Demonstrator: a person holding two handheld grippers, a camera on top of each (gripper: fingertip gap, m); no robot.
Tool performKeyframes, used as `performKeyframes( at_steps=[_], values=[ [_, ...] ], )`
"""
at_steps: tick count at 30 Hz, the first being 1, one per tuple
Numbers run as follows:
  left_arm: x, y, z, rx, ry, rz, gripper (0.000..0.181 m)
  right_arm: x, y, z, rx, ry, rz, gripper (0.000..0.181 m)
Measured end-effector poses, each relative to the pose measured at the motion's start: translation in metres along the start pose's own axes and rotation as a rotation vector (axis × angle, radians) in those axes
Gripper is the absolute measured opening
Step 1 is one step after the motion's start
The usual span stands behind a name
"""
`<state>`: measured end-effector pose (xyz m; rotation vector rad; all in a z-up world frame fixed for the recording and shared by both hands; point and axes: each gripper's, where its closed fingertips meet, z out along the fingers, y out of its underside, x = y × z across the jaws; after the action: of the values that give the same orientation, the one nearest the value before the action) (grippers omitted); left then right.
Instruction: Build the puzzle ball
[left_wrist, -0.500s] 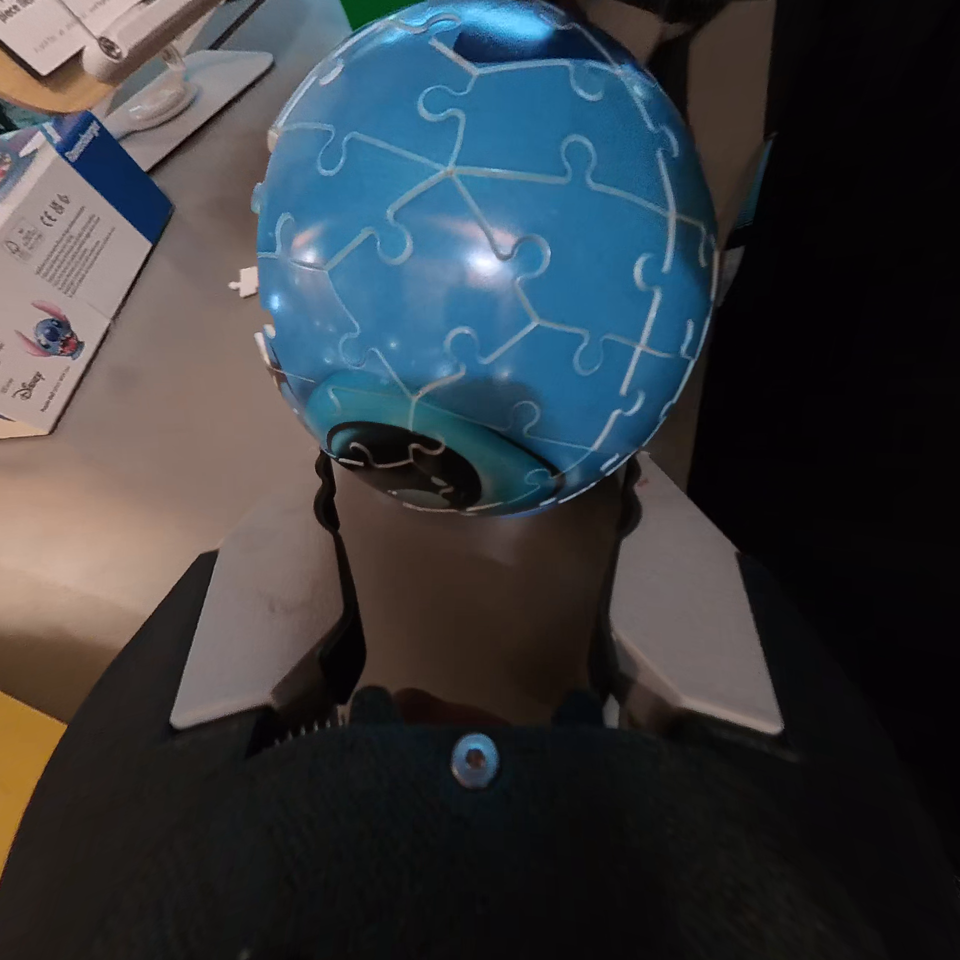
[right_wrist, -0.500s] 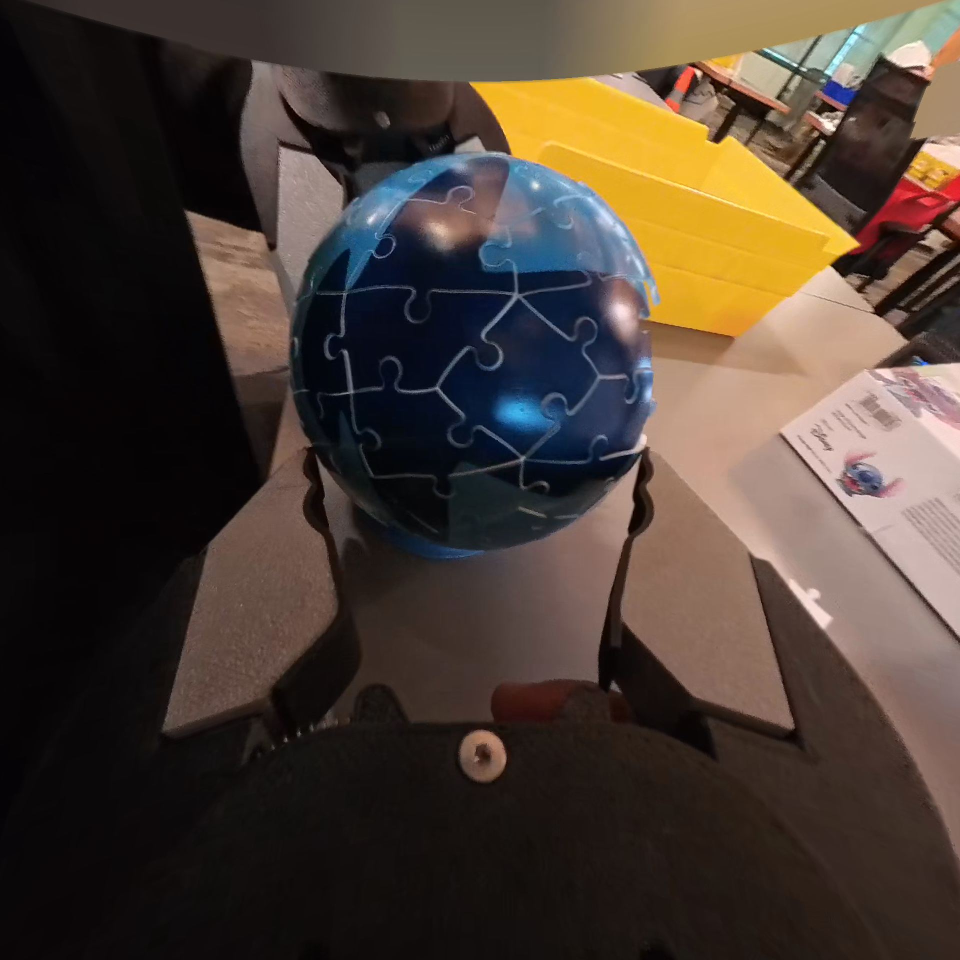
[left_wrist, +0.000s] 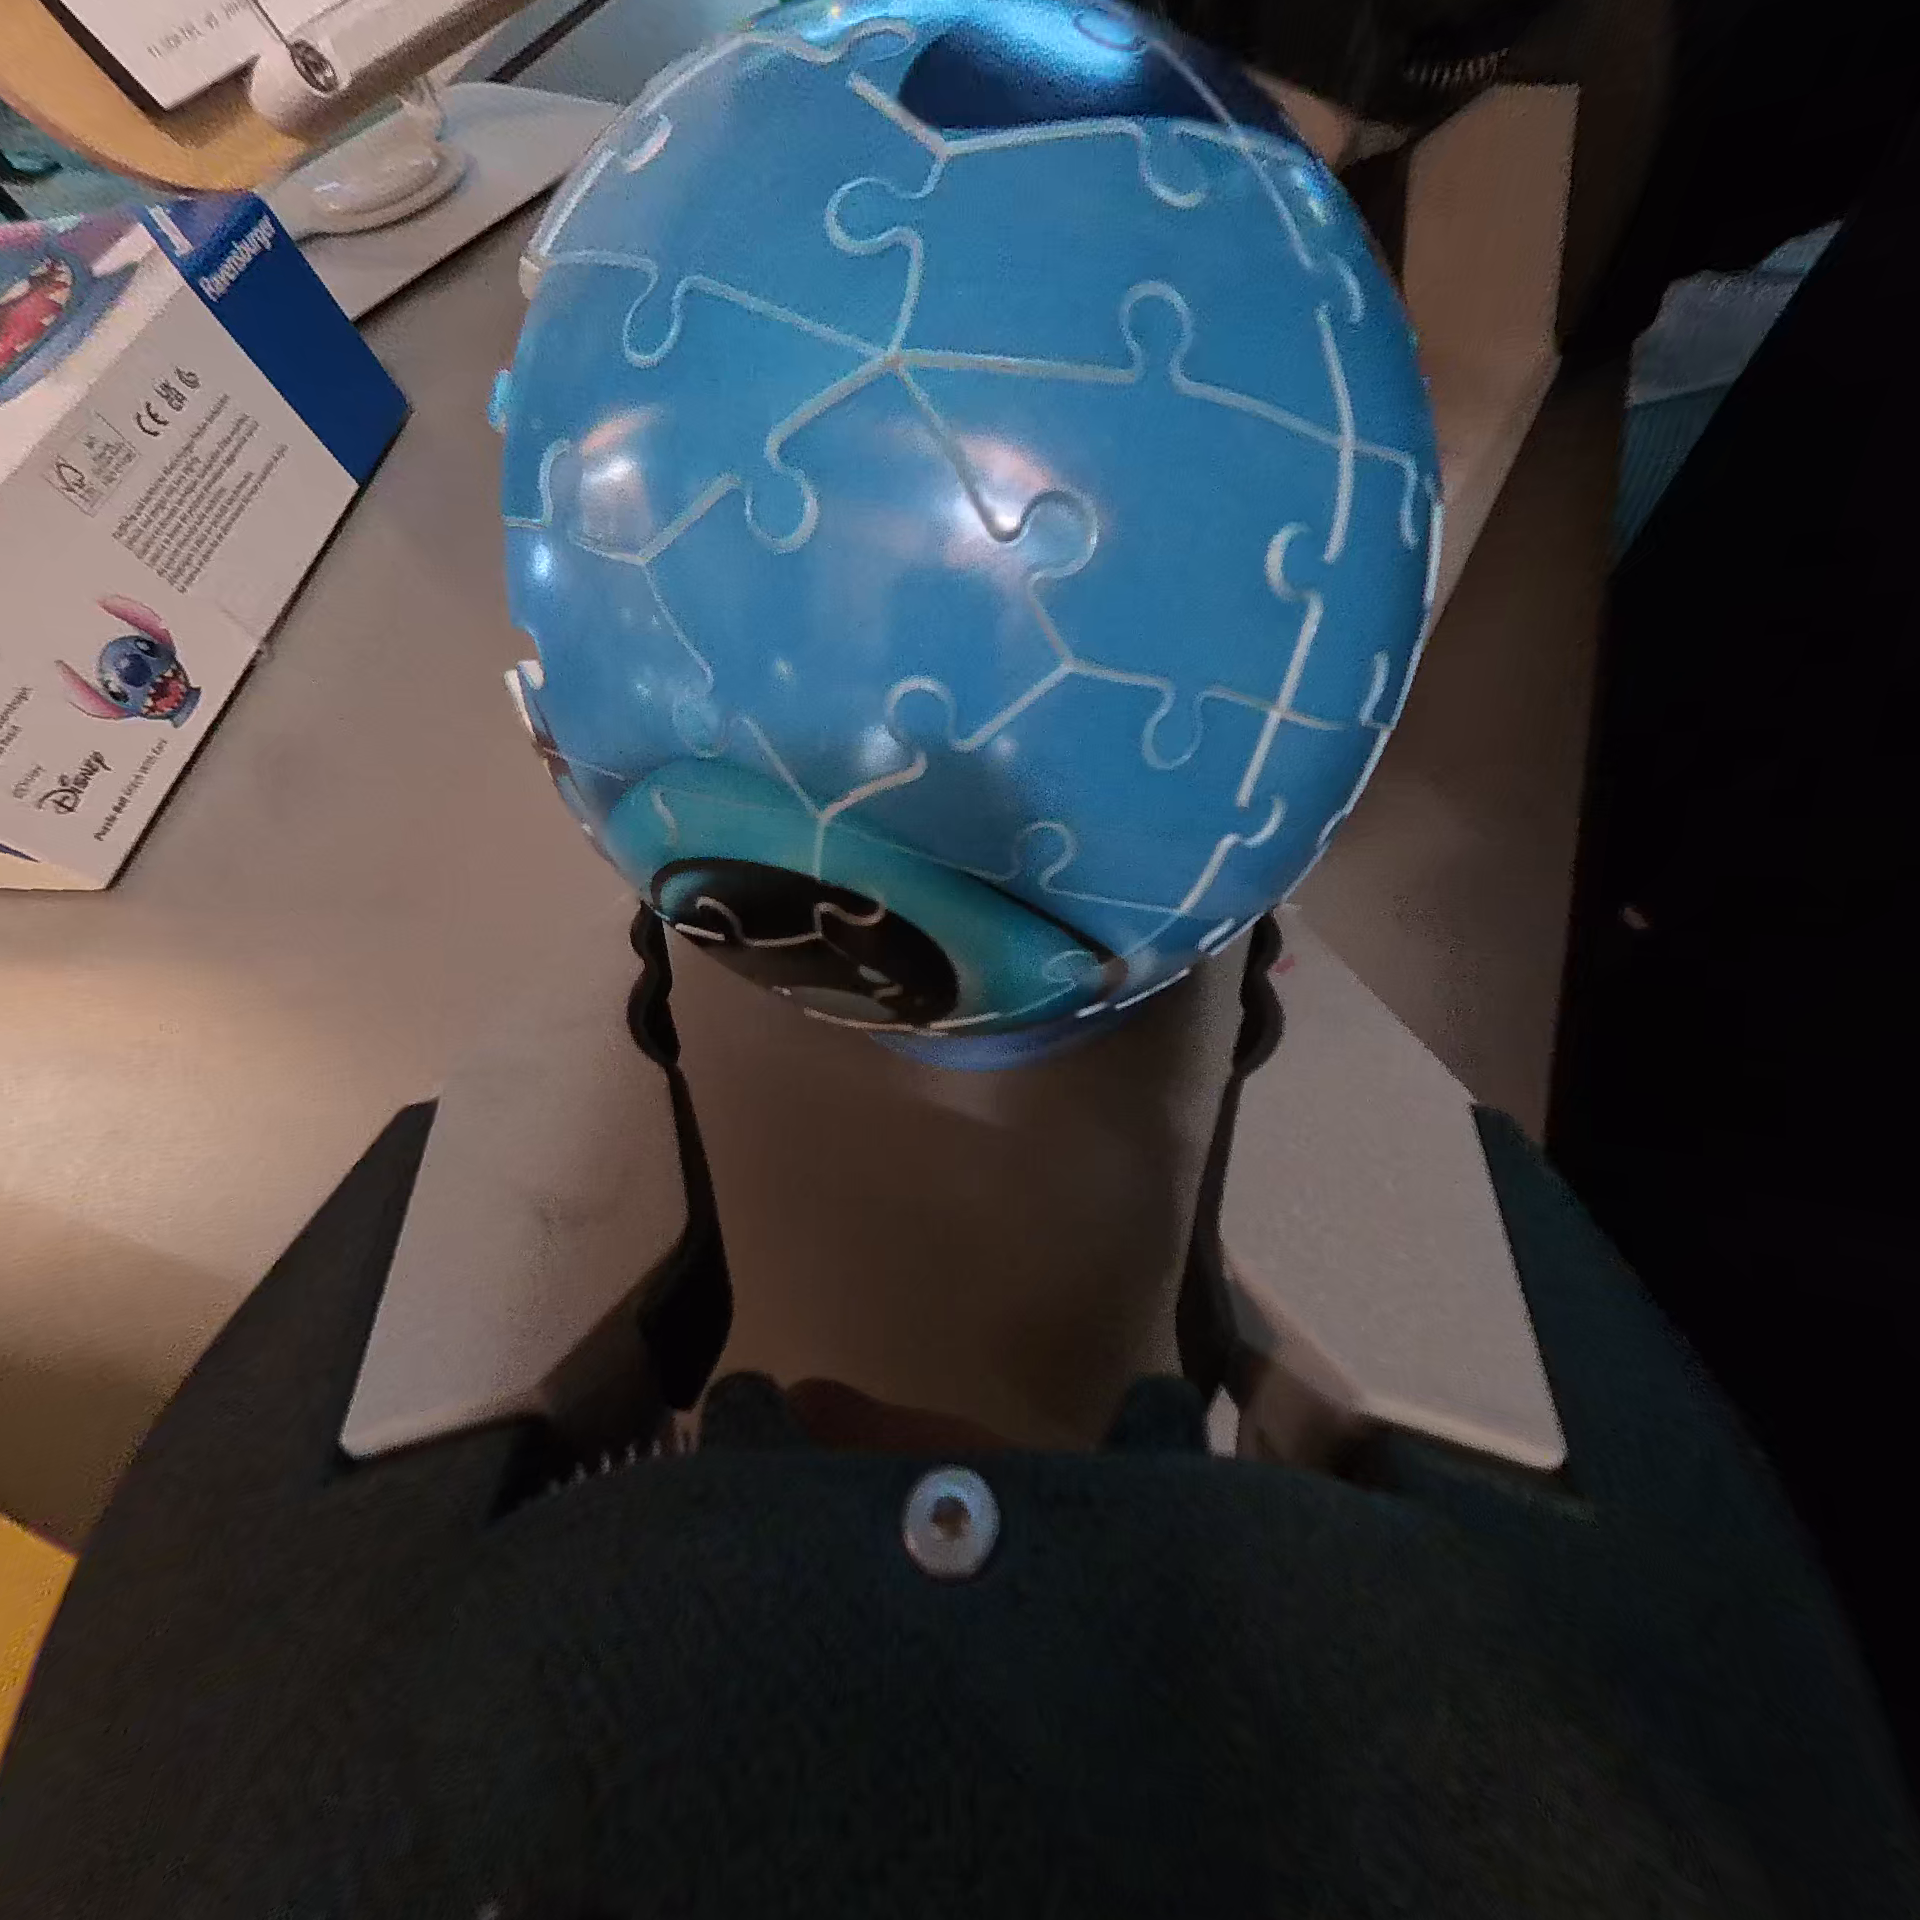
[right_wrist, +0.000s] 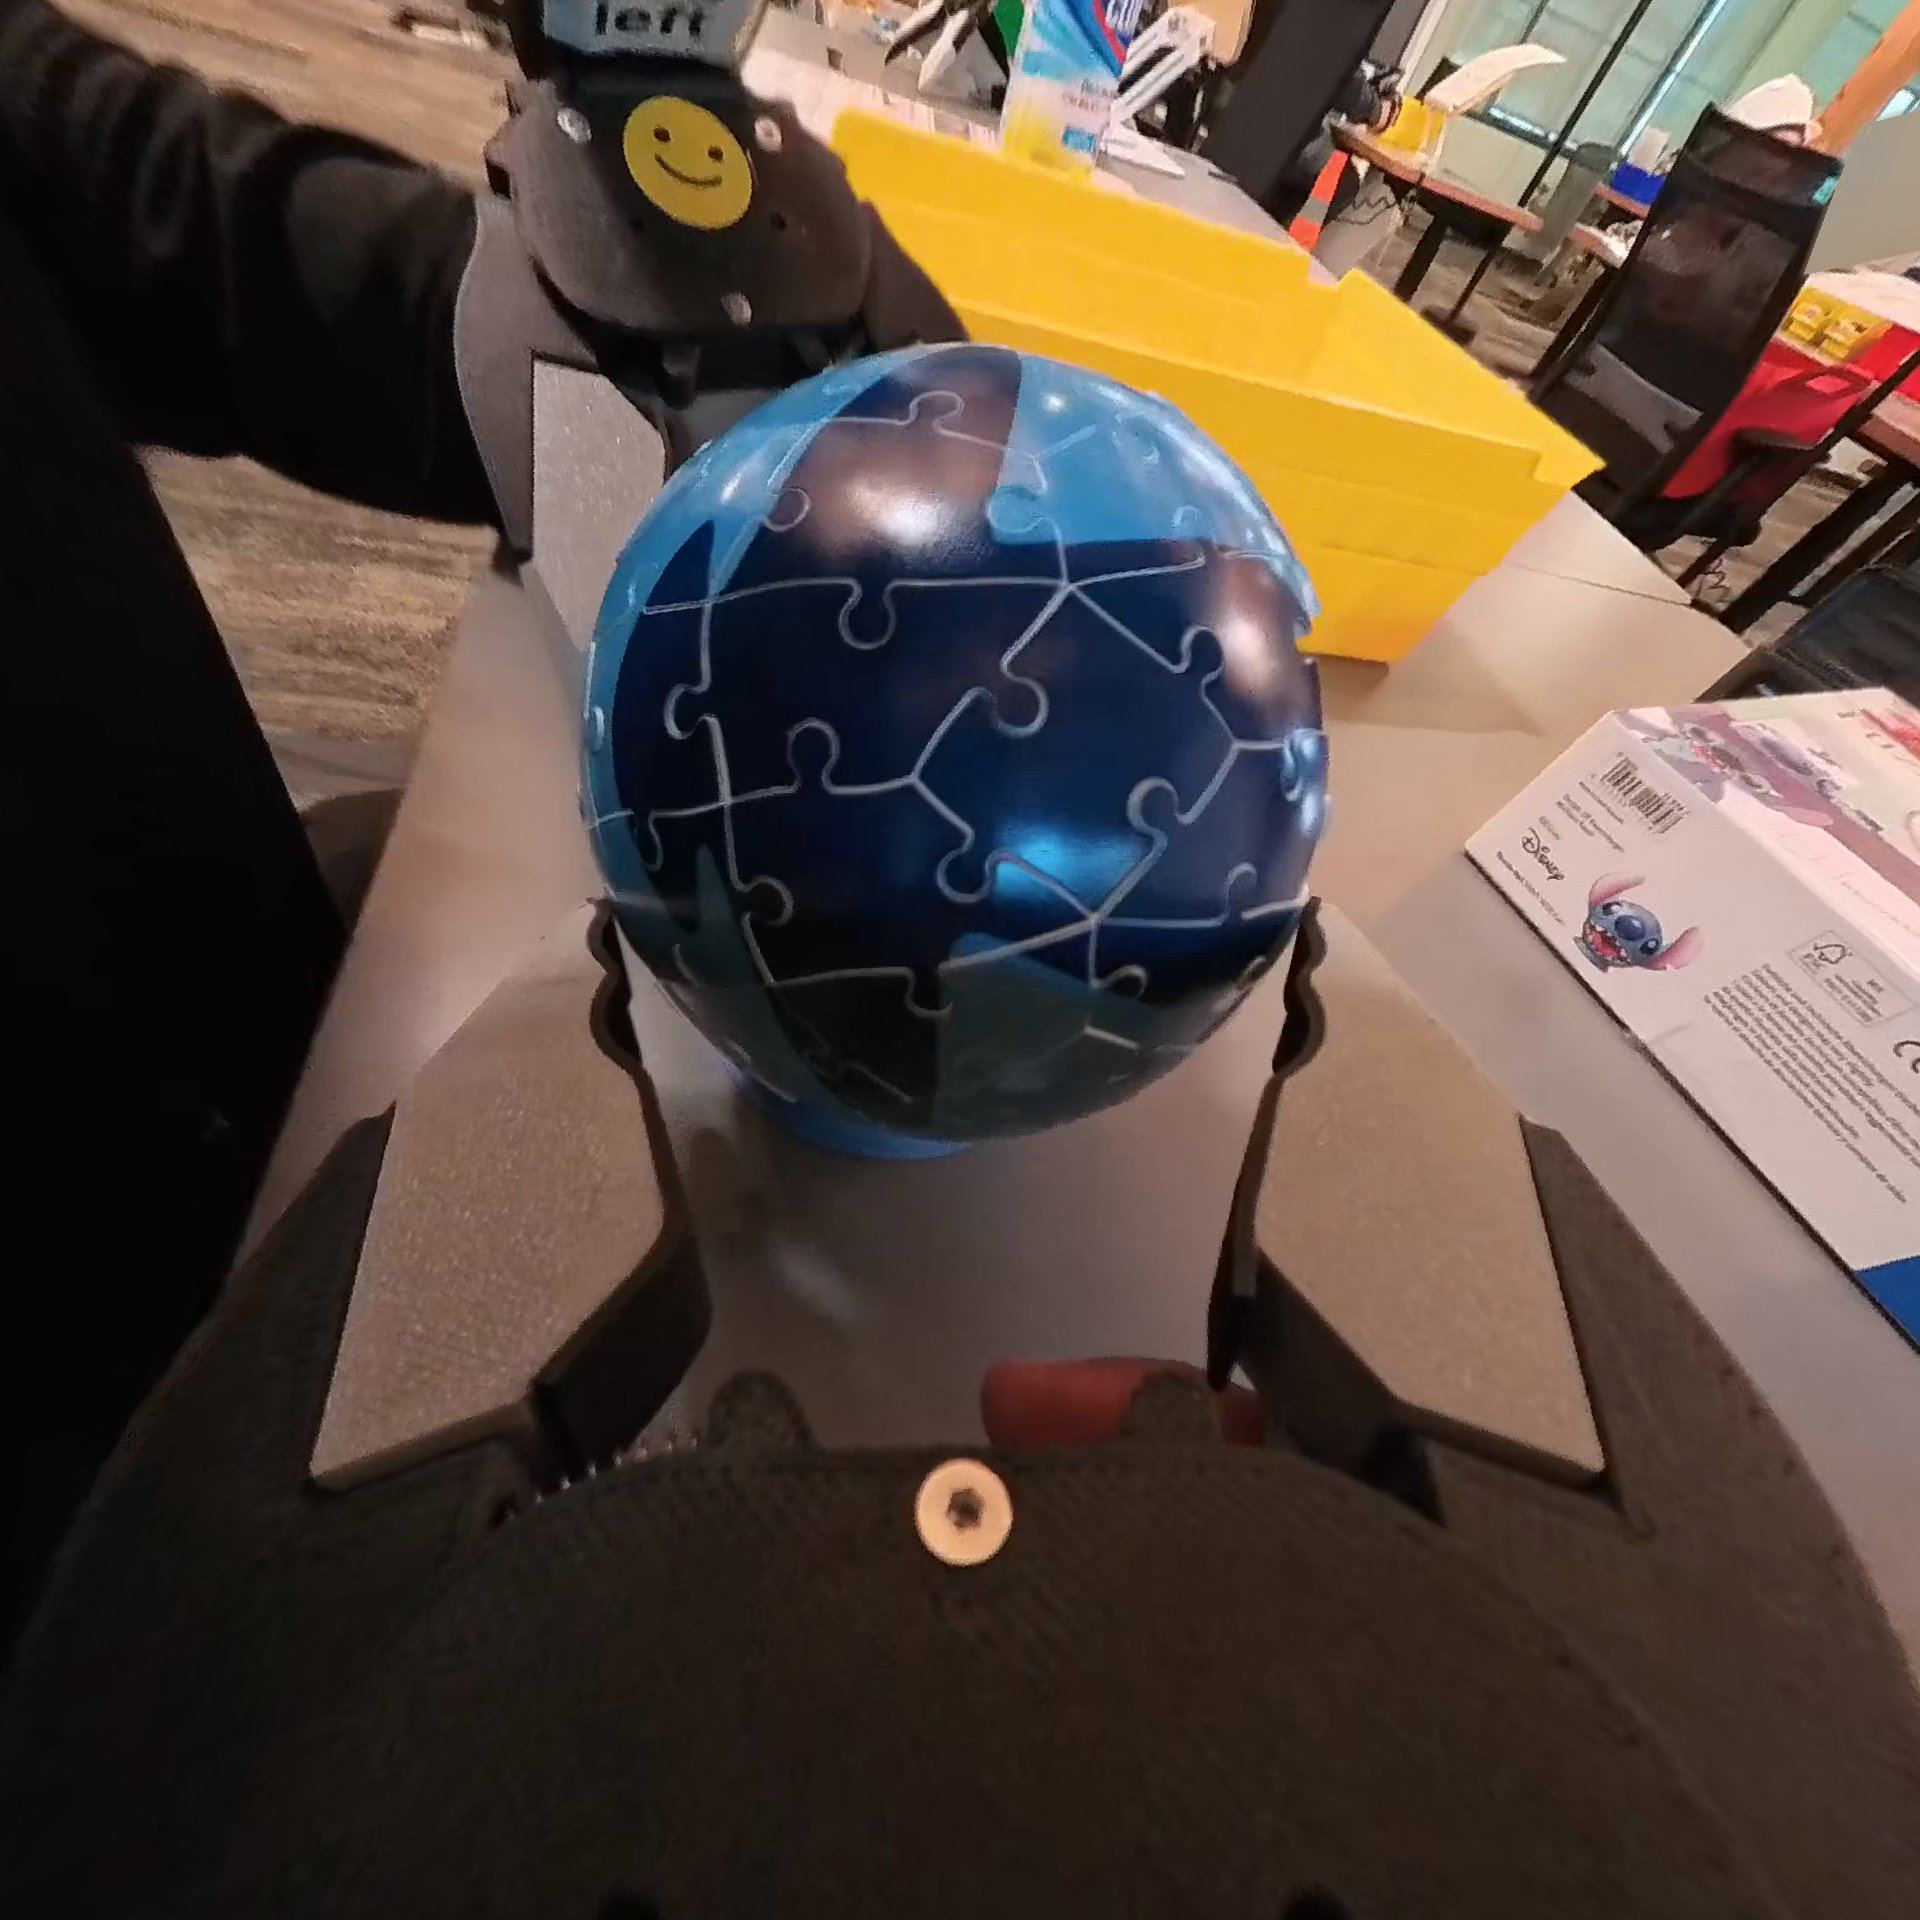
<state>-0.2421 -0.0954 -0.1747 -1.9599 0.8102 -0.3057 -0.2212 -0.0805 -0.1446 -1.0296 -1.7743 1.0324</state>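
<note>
Ball (left_wrist: 966, 540) fills the left wrist view: a glossy blue sphere of interlocked curved plastic pieces with pale seams, resting on a small blue base on the grey table (left_wrist: 312, 987). Its near underside carries a dark oval ringed in teal. The left gripper (left_wrist: 956, 935) stands spread wide, its black ribbed fingertips flanking the lower curve of the ball; whether they press it or only sit beside it, I cannot tell. A cardboard box (left_wrist: 187, 540) lies to the left, near the ball. At the ball's left edge a pale tab or two juts out, which suggests pieces there are not fully seated.

In the right wrist view the ball (right_wrist: 956, 748) shows its darker navy side, again shiny and smooth. The right gripper (right_wrist: 951, 966) is likewise wide apart, tips hugging the ball's lower sides, contact unclear. Beyond the ball the left gripper's grey flat finger (right_wrist: 592, 488) shows, and behind it a yellow bin (right_wrist: 1351, 416); the box (right_wrist: 1745, 935) lies to the right.

Risks, as I judge them: the slick round shell could slip or roll off its base under uneven pushing, and a hard squeeze across the seams could pop pieces loose.
</note>
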Motion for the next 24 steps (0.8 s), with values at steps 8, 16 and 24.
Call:
performKeyframes(
  at_steps=[8,16,24],
  values=[
    [0.016,-0.021,-0.022,0.008,0.110,-0.190,0.108,-0.014,-0.014,-0.005,0.079,-0.096,0.337,0.123],
    [0.023,0.002,-0.019,-0.042,0.251,-0.231,0.108,-0.025,-0.002,-0.002,0.012,-0.186,0.427,0.118],
    [0.021,0.012,-0.025,-0.056,0.268,-0.200,0.100,-0.030,0.003,-0.016,0.009,-0.238,0.358,0.113]
  ],
)
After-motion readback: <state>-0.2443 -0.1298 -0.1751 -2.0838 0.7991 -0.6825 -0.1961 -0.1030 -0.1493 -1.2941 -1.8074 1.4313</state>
